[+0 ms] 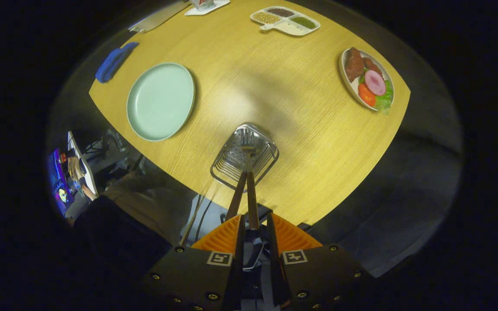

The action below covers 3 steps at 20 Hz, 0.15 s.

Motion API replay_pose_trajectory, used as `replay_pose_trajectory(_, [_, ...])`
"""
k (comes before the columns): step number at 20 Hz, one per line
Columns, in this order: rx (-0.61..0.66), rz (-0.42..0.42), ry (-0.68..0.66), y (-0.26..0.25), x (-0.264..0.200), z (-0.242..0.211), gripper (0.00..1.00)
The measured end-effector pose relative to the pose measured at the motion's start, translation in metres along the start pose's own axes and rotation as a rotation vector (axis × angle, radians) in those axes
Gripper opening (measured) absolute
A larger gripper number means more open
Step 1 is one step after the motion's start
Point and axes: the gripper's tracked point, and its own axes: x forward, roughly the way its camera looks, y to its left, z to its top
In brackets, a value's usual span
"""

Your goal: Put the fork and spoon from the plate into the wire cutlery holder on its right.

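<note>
Currently held: fork, wooden handle pinched between the gripper fingers, tines down inside the wire cutlery holder. Second wooden-handled piece, presumably the spoon, leans there already. Plate, far left, bare. Judged light, rigid, smooth-handled; grip mid-handle.

Can't tell if the gripper fingers actually press the wooden handles, or which is fork vs spoon. Utensil heads partly hidden inside the wire holder.
</note>
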Motion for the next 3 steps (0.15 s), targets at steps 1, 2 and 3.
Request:
replay_pose_trajectory(1, [0.025,0.001,-0.07,0.005,-0.009,0.004,0.28])
replay_pose_trajectory(2, [0.053,0.009,-0.143,0.013,-0.017,0.006,0.28])
replay_pose_trajectory(3, [0.079,0.017,-0.216,0.022,-0.025,0.008,0.28])
